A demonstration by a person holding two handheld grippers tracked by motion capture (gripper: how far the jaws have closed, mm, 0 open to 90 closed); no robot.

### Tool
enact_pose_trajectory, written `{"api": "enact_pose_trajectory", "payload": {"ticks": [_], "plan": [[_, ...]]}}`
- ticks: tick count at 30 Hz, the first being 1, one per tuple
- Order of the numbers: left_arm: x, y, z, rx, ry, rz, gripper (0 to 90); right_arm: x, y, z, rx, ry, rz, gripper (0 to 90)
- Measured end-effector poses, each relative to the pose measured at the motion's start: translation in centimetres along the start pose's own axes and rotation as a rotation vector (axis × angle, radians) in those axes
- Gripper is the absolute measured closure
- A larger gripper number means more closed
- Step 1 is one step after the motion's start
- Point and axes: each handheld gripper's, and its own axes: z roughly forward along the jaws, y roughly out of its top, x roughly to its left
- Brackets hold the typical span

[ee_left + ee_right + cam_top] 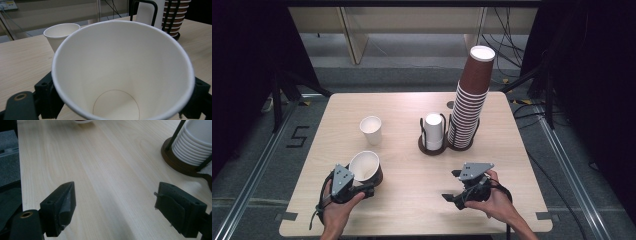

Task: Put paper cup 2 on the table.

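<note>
- With the brown cup (366, 167) tipped toward the camera and pinched at its wall by the left claw (362, 190), low over the near-left of the worktop (412, 200): step in hand judged a carry, cup already off its stack.
- Seen along the left claw's own view: white inside of the cup (122, 72) wide between both jaws, bottom disc plain, nothing in it.
- Right claw (451, 186) spread wide, nothing between the jaws, hovering over bare wood near the front edge.
- Standing apart farther back: a small white cup (371, 130), upright and mouth up.
- Right of centre: white cup stack (433, 131) in its wire holder, just beside the tall brown cup stack (469, 105).
- Next move, as a guess: level the cup, lower onto bare wood, perhaps beside the white one, then part the jaws gently so the light cup stays upright.
</note>
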Motion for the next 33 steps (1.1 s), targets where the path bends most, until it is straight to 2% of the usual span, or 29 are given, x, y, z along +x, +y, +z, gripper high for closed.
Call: {"api": "enact_pose_trajectory", "payload": {"ticks": [4, 5, 8, 9, 10, 14, 15, 16, 19, 20, 24, 26, 27, 28, 33], "plan": [[0.1, 0.0, 0.1, -0.008, 0.000, -0.001, 13.2, 0.0, -0.2, -0.2, -0.006, -0.009, 0.010, 17.2], [0.1, 0.0, 0.1, 0.003, 0.007, 0.000, 13.2, 0.1, -0.4, -0.2, -0.013, -0.014, 0.023, 17.3], [0.2, 0.1, 0.4, -0.001, 0.001, 0.002, 13.2, 0.2, -0.5, -0.3, -0.024, -0.009, 0.015, 17.2], [0.3, 0.1, 0.4, 0.010, 0.009, 0.003, 13.2, 0.3, -0.6, -0.3, -0.024, -0.010, 0.027, 17.2], [0.4, 0.2, 0.6, 0.006, 0.011, 0.001, 13.2, 0.2, -0.6, -0.3, -0.027, -0.003, 0.012, 17.2], [0.7, 0.3, 0.6, 0.008, 0.020, -0.005, 13.2, 0.4, -0.8, -0.5, -0.030, -0.010, 0.017, 17.2], [0.9, 0.4, 0.7, 0.005, 0.023, -0.005, 13.2, 0.4, -0.8, -0.4, -0.038, -0.012, 0.005, 17.2], [1.0, 0.4, 0.8, -0.005, 0.021, -0.011, 13.2, 0.4, -0.8, -0.5, -0.033, -0.005, 0.014, 17.2], [1.3, 0.8, 0.8, 0.008, 0.019, -0.017, 13.2, 0.5, -0.9, -0.7, -0.031, -0.008, 0.025, 17.2], [1.4, 0.9, 1.0, 0.005, 0.019, -0.019, 13.2, 0.5, -0.9, -0.7, -0.036, -0.006, 0.011, 17.2], [1.8, 1.1, 1.3, 0.008, 0.024, -0.025, 13.1, 0.5, -1.1, -0.8, -0.028, -0.013, 0.031, 16.7], [2.1, 1.1, 1.5, 0.011, 0.030, -0.033, 13.1, 0.4, -1.2, -0.8, -0.030, -0.016, 0.023, 16.7], [2.2, 1.0, 1.6, 0.012, 0.030, -0.034, 13.1, 0.5, -1.2, -0.9, -0.029, -0.014, 0.038, 16.7], [2.2, 1.0, 1.7, 0.023, 0.043, -0.033, 13.1, 0.3, -1.2, -0.9, -0.033, -0.009, 0.016, 16.7], [2.6, 0.9, 2.2, 0.030, 0.052, -0.032, 13.0, 0.2, -1.3, -0.9, -0.029, -0.011, 0.022, 16.6]]}}
